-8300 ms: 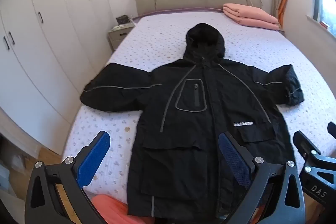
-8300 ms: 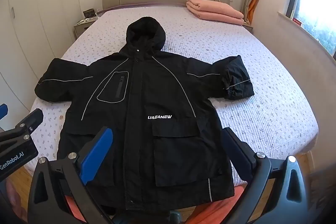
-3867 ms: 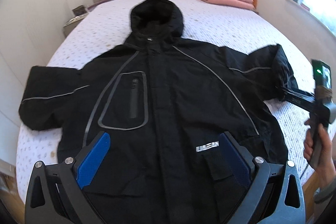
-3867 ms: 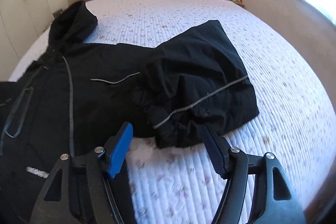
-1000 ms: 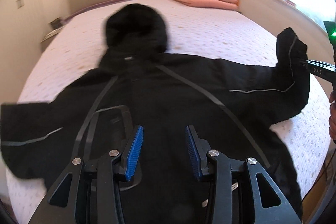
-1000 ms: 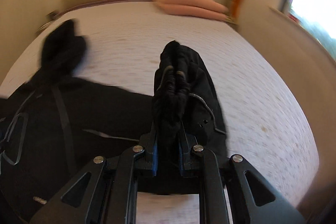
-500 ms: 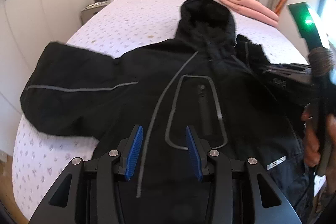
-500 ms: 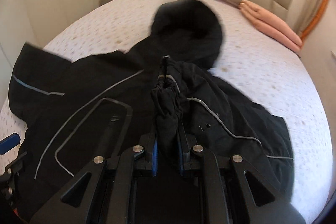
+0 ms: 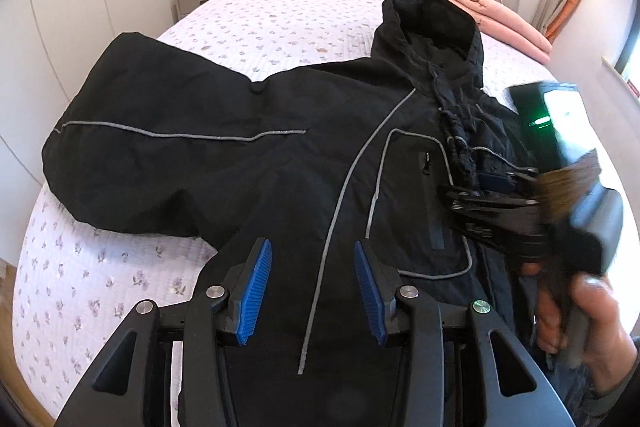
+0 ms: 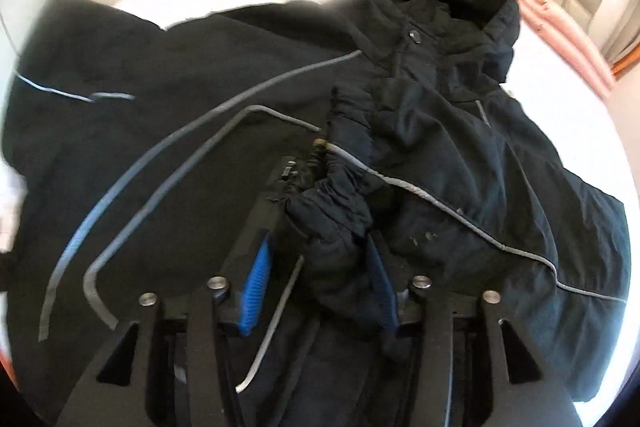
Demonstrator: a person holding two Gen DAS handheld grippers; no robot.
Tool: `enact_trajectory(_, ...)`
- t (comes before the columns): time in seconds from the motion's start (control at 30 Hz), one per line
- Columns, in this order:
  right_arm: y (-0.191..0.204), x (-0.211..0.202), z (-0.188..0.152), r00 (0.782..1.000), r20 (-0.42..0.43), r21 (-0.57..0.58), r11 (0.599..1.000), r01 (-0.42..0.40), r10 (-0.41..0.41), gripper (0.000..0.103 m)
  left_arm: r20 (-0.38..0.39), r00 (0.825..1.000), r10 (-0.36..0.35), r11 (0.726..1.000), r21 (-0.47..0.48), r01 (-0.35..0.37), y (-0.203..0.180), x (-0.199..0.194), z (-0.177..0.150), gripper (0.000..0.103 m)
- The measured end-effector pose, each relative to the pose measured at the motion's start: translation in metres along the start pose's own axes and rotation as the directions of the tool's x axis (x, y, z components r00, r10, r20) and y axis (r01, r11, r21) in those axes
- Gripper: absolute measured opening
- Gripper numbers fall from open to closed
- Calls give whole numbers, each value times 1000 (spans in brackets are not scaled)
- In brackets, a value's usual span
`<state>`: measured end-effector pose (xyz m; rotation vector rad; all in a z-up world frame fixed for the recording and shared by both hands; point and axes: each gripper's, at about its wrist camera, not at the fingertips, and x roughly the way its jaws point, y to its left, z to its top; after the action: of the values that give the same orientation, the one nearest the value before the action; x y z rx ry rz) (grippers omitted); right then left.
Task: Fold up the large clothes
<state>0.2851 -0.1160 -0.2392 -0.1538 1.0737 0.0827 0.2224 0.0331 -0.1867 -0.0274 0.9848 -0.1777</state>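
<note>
Fingers (image 9: 256, 291) of the left gripper (image 9: 310, 291) stand apart, empty, above the black jacket (image 9: 224, 155) spread on the bed (image 9: 280, 15). Fingers (image 10: 256, 287) of the right gripper (image 10: 318, 287) are parted, with the sleeve cuff (image 10: 336, 219) lying loose between them, folded over the chest.

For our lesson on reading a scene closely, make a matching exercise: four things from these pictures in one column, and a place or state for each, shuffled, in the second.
Things:
1. hood
2. left sleeve
3. right sleeve
4. pink blanket

Places or states:
A. folded, by the headboard
B. folded across the jacket's chest
C. spread flat out to the side on the bed
D. at the jacket's top end, towards the headboard

Pairs: 1-D, 2-C, 3-B, 4-A
</note>
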Motion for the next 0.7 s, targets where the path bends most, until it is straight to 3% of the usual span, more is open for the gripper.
enact_trajectory(0.13,-34,-63,-5,990,108,53,994,-99,93,53,21,999,-45,999,29,44,-14,-1,11,47)
enact_trajectory(0.3,-115,-107,-27,984,176,187,982,-3,-31,54,11,980,-197,978,67,196,-50,13,36,48)
enact_trajectory(0.37,-149,-104,-36,983,159,234,971,54,-93,57,-13,956,-295,953,74,295,-67,29,48,50)
enact_trajectory(0.47,-187,-83,-50,985,101,306,946,104,-141,57,-44,929,-367,928,61,369,-86,57,61,51)
enact_trajectory(0.63,-216,-10,-68,993,-60,347,930,120,-106,53,-97,924,-370,928,15,373,-100,102,73,51)
enact_trajectory(0.7,-210,0,-70,990,-47,299,944,138,-130,54,-124,927,-354,934,15,358,-104,116,75,51)
